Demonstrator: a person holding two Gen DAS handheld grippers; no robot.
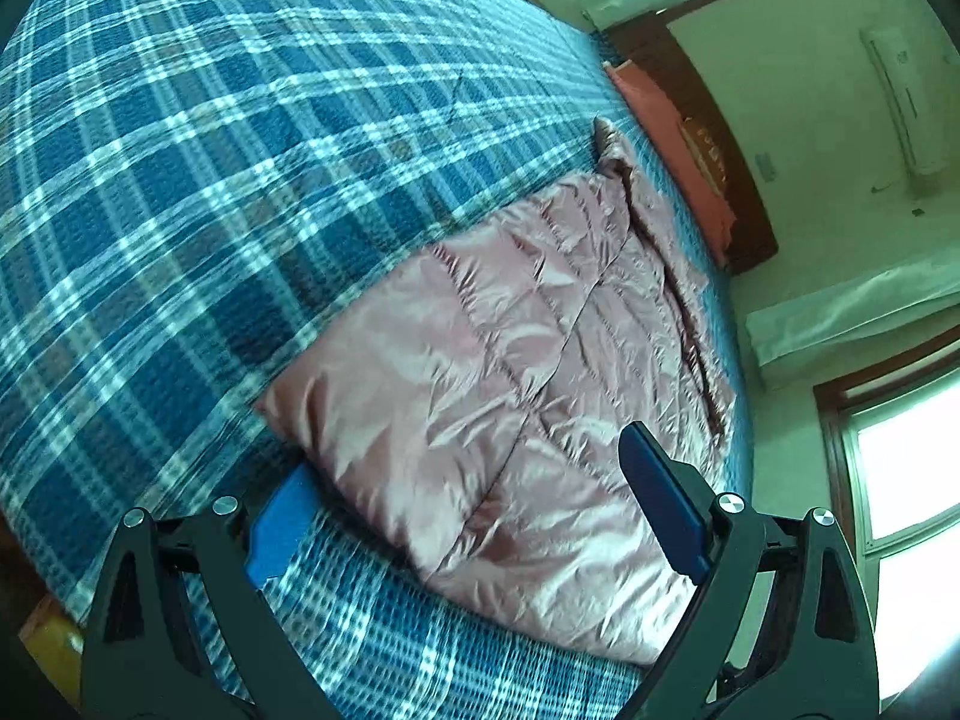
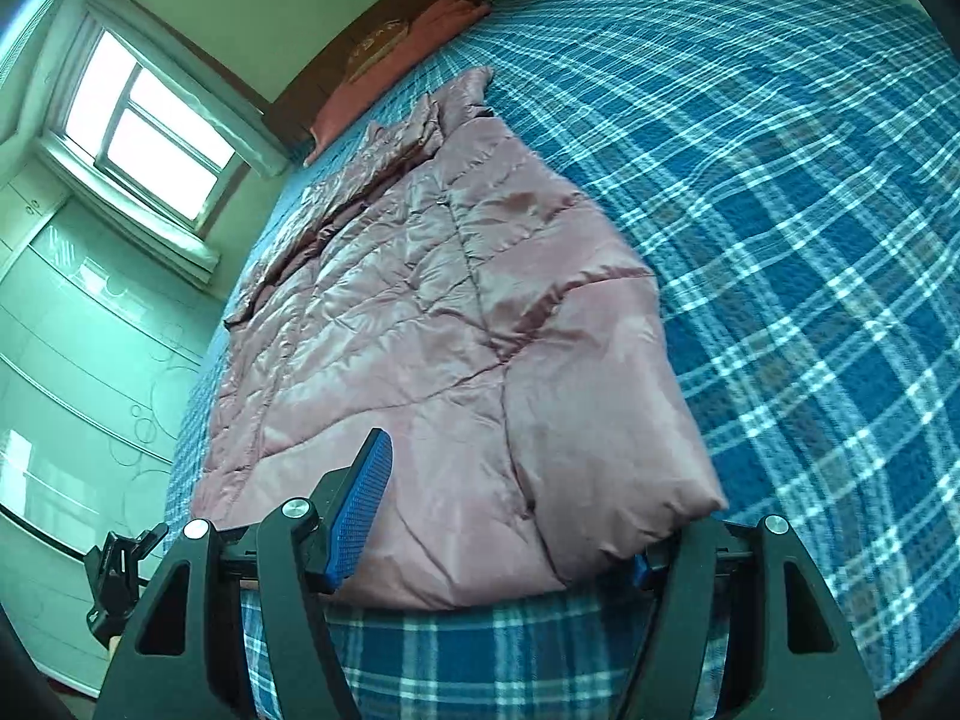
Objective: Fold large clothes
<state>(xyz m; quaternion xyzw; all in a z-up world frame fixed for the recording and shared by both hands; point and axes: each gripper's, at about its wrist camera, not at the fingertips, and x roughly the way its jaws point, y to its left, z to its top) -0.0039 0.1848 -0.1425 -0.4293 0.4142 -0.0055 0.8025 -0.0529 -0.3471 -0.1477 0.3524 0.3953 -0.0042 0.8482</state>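
Pink and glossy, the quilted down jacket (image 1: 528,396) lies folded lengthwise on the blue plaid bedspread (image 1: 210,180), its near hem toward both cameras and its collar end reaching toward the headboard.

In the left wrist view, the left gripper (image 1: 474,516) stands wide open over the jacket's near end. Its left blue pad (image 1: 279,531) sits down by the folded edge of the jacket, low against the bedspread; whether it touches the cloth cannot be told. Its right blue pad (image 1: 663,510) stands above the jacket's surface. The jacket's near corner falls between the two fingers, but nothing is clamped.

In the right wrist view, the right gripper (image 2: 498,534) is likewise spread wide. The left pad (image 2: 360,516) stands raised beside the jacket's (image 2: 456,324) near hem, seemingly against the fabric. The right pad (image 2: 641,567) is almost hidden behind the puffed corner of the jacket, which bulges into the gap between the fingers. The jaws straddle that corner without closing on it.

A salmon pillow (image 2: 384,72) lies at the head of the bed against the dark wooden headboard (image 1: 714,138). A window (image 2: 144,126) shows at the left of the right wrist view.
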